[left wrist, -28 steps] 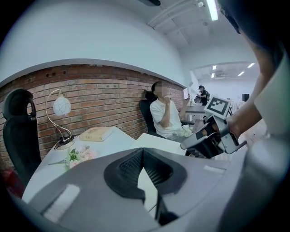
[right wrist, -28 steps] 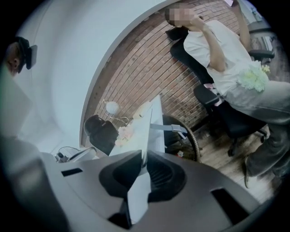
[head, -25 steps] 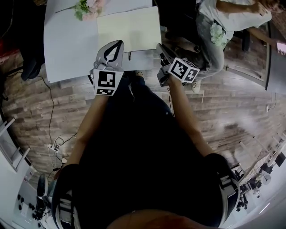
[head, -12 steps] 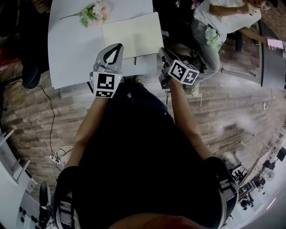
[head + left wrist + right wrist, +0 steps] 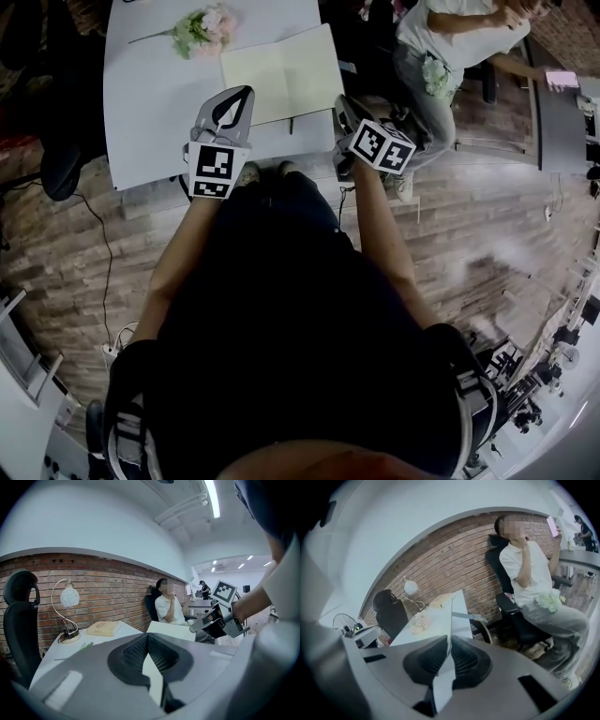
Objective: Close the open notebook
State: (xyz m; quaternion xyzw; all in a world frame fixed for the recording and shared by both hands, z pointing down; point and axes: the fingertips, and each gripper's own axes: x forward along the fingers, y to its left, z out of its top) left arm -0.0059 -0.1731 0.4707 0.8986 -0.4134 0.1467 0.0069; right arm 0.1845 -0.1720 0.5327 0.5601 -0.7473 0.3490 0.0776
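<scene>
The notebook (image 5: 281,70) lies open on the white table (image 5: 150,84), showing a cream page. My right gripper (image 5: 341,99) is at its near right corner. In the right gripper view a thin pale sheet (image 5: 451,616) runs edge-on between the pads of that gripper (image 5: 450,639), whose jaws have just been closing on it. My left gripper (image 5: 246,92) hovers over the notebook's near left corner with its tips together and nothing in them. In the left gripper view its jaws (image 5: 147,637) meet, and the notebook (image 5: 171,631) lies just beyond them.
Pink and green flowers (image 5: 208,26) lie on the table behind the notebook. A seated person (image 5: 441,66) is close on the right and a black office chair (image 5: 56,141) stands on the left. A lamp (image 5: 68,597) and a book (image 5: 104,628) sit by the brick wall.
Both grippers have crept up and forward toward the notebook. The right one has rolled a little. The page looks as flat as before.
</scene>
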